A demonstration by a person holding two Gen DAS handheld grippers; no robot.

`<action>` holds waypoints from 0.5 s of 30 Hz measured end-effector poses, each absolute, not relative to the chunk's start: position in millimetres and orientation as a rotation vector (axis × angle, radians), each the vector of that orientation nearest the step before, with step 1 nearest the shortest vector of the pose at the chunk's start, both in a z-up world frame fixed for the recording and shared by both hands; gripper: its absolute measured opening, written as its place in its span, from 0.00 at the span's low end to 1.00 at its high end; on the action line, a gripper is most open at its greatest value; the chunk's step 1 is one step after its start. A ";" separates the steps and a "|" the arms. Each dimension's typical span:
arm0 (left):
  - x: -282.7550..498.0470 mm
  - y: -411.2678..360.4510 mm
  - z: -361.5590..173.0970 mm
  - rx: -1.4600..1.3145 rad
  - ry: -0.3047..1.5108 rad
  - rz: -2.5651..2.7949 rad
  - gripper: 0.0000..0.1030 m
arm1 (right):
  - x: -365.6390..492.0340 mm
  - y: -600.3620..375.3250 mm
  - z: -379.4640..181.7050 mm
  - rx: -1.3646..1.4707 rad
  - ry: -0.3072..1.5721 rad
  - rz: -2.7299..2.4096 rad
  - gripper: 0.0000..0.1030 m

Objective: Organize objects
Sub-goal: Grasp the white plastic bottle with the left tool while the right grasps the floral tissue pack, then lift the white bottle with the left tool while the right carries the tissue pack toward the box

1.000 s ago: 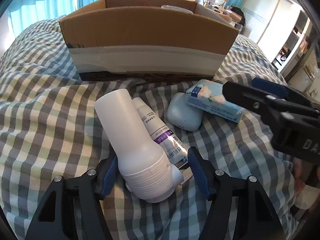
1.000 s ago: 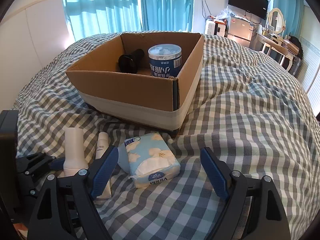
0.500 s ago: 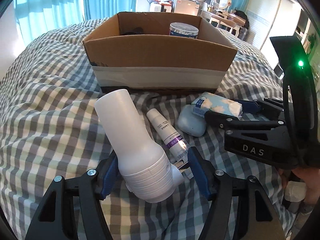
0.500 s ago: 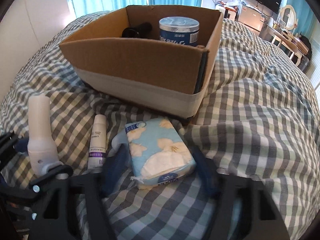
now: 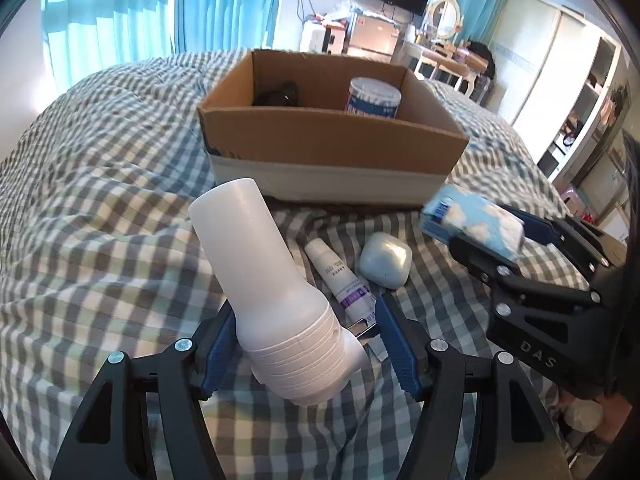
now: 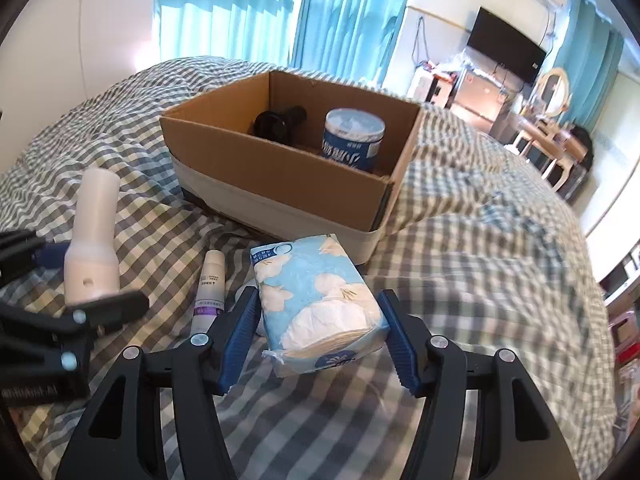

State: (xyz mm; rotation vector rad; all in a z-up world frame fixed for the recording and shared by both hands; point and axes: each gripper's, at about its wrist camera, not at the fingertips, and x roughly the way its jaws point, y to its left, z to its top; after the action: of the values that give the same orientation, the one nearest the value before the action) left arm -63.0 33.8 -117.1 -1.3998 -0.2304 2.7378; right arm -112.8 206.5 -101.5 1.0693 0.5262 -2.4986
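left gripper [image 5: 304, 344]: jaws clamped on the white bottle [image 5: 272, 296], lifted off the bed [image 5: 100, 220].
right gripper [image 6: 320, 340]: jaws pinching the tissue pack [image 6: 320, 300] (soft, so squeeze lightly).
cardboard box [image 5: 332, 144]: mid-bed, open, holding a blue tub [image 5: 373, 98].
advice: clear the near wall before lowering each item.

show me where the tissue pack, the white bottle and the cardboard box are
tissue pack [image 6: 316, 300], right wrist view, blue printed top face.
white bottle [image 5: 260, 264], left wrist view, middle of its body.
cardboard box [image 5: 328, 140], left wrist view, near brown wall.
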 end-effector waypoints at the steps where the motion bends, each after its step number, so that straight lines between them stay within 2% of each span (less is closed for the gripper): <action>1: -61.6 31.3 -116.0 -1.397 -0.238 2.743 0.66 | -110.3 206.3 -99.4 1.072 0.531 -2.509 0.58; 10: -44.8 17.7 -101.8 -1.347 -0.251 2.776 0.66 | -89.8 219.2 -81.2 1.102 0.362 -2.520 0.58; 15: -41.2 13.5 -90.4 -1.317 -0.247 2.793 0.66 | -75.6 218.4 -72.4 1.076 0.331 -2.519 0.58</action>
State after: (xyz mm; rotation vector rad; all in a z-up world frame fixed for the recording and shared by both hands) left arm -41.2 13.5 -90.4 -1.3173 -0.2466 2.7929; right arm -75.6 218.4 -72.4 1.0759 0.3311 -2.5186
